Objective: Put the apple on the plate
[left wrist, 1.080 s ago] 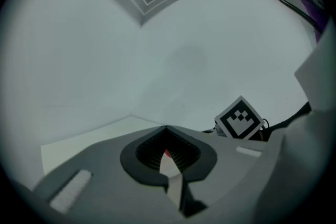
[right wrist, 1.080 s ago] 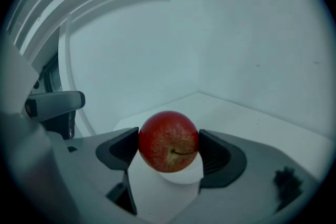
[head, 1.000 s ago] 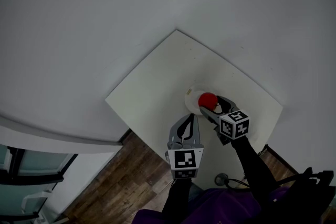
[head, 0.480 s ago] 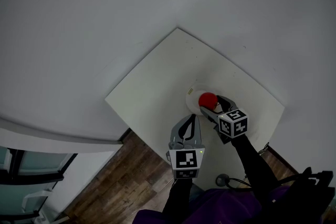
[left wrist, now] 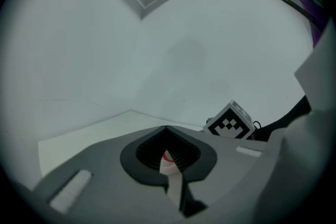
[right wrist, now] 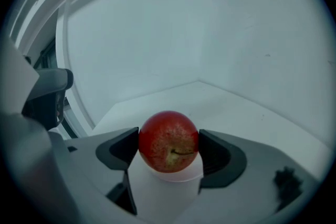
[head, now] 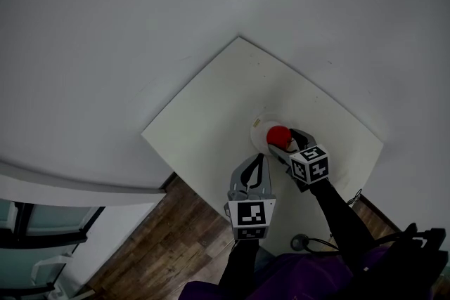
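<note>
Apple (right wrist: 168,140): red, round, clamped at its widest part between the two dark pads of the right claw (right wrist: 168,148). Stem dimple faces back toward the camera, so the core axis runs roughly along the claw, not upright. No long axis to speak of; the grip is across the middle.

Plate (right wrist: 166,186): white, directly under the apple, its rim showing below the fruit and between the jaws. In the head view the apple (head: 278,135) sits over the near-right part of the plate (head: 257,127). Key relation: apple is straight above the plate, and no sideways shift looks needed. Whether its underside already touches the plate or hangs just clear is hard to tell from either view, probably touching or very nearly.

Right claw (head: 285,143): about half open, clenched on the apple, both pads in contact with its sides. It's the nearer and only working arm; its marker cube (head: 309,164) points back toward the person.

Left claw (head: 254,168): jaws closed together, nothing between them, held just beside the plate on the near-left, above the table (head: 211,112). Only a sliver of white and red shows through past its tips.

Judgement: transport done, and what's left is to lower if needed and release.
</note>
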